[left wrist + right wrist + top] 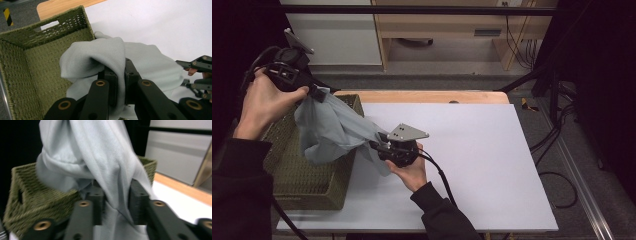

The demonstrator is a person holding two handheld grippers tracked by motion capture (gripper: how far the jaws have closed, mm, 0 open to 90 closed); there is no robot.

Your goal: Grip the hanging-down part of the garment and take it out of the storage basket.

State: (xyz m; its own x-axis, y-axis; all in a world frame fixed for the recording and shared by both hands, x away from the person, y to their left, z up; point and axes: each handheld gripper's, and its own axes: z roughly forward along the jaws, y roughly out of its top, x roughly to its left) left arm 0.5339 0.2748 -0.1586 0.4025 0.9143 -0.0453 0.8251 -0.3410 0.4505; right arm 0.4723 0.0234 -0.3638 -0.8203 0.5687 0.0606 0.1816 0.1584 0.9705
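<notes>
A: What is hidden in the high view?

B: The pale grey cloth [329, 131] covers the tips of the left gripper [318, 93] and of the right gripper [377, 145], so the bite cannot be seen there. It also hides part of the green woven basket [292, 170] and its floor. The person's sleeves are cut off by the bottom edge.

A: And the gripper views?

B: In the left gripper view the cloth [100, 60] drapes over the jaw tips; the basket [22, 75] runs off the left edge. In the right gripper view the cloth [100, 157] leaves the top edge, and the basket [32, 197] is blurred. The counter [180, 205] behind is soft too.
</notes>
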